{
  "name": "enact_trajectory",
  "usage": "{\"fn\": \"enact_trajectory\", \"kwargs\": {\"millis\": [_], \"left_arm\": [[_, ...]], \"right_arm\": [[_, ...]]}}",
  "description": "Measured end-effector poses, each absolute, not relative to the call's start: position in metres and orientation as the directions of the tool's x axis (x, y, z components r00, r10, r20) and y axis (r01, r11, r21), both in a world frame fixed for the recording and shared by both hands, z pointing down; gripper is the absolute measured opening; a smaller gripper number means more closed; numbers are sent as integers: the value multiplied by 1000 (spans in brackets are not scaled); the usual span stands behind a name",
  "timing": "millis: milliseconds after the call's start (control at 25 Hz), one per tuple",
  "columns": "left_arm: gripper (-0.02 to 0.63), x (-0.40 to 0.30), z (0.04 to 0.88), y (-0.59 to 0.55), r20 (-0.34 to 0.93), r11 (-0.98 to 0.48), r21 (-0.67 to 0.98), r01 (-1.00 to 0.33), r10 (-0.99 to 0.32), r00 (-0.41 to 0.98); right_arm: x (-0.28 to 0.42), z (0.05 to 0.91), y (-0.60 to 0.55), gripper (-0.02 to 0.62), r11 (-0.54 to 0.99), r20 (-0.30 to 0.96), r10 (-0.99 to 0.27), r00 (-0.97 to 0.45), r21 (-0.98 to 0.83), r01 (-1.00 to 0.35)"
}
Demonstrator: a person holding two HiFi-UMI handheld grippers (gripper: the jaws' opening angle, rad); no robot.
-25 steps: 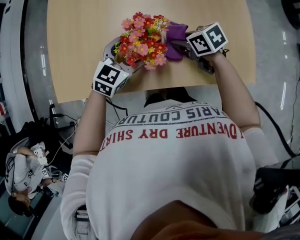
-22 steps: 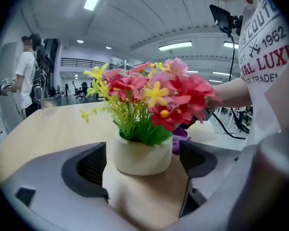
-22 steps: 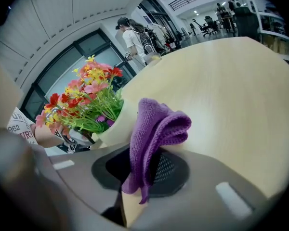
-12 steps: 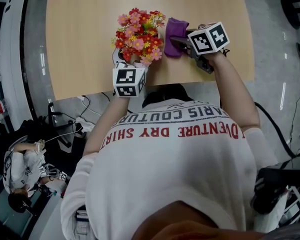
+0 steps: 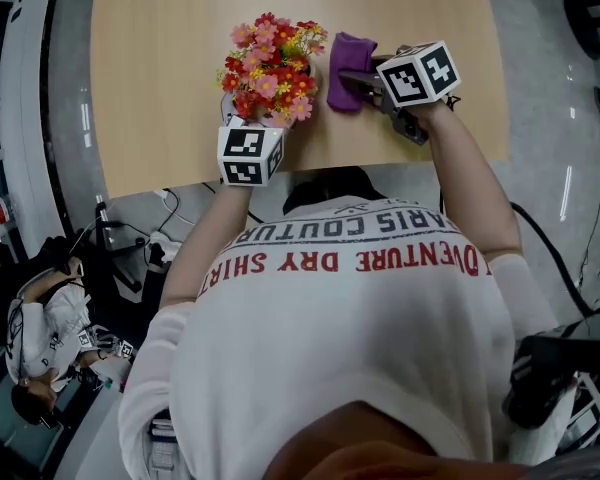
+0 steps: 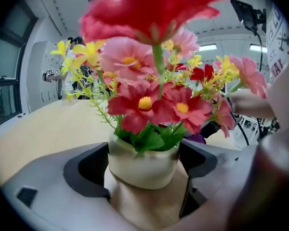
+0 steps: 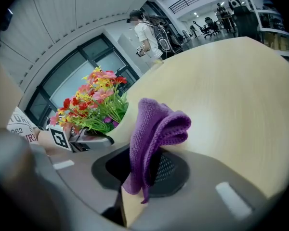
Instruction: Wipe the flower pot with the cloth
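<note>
Head view: flowers (image 5: 268,66) cover the pot (image 6: 143,160), which stands near the table's (image 5: 160,78) near edge; the far half is bare, leaving room to move.
Left gripper view: left gripper (image 6: 145,163) fingers clasp the pot's smooth wall; judged light, top-heavy, breakable.
Right gripper view: right gripper (image 7: 145,173) fingers pinch the limp cloth (image 7: 154,129).

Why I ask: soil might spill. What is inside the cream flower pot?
Green leaves and stems of red, pink and yellow flowers fill the mouth of the small cream flower pot. They cover everything below; soil or filler cannot be seen.
</note>
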State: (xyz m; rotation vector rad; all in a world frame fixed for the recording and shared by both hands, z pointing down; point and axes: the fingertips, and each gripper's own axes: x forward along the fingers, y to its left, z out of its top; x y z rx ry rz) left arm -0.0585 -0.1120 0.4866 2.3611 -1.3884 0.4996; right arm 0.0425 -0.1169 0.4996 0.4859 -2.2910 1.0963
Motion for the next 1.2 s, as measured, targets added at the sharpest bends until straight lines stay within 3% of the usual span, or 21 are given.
{"fn": "enact_trajectory", "kwargs": {"millis": [520,920,1200], "left_arm": [[463,-59,487,-110,523,-782,119,-612,-475,708],[463,-54,483,-116,534,-819,120,-562,-424,732],[463,-53,480,-117,527,-820,124,-559,-423,737]], "right_arm": [[31,487,-108,63,628,573,-17,-819,-632,-455],[15,463,-105,63,625,494,37,-869,-690,-365],[11,487,-106,63,609,569,69,-820,-674,-417]]}}
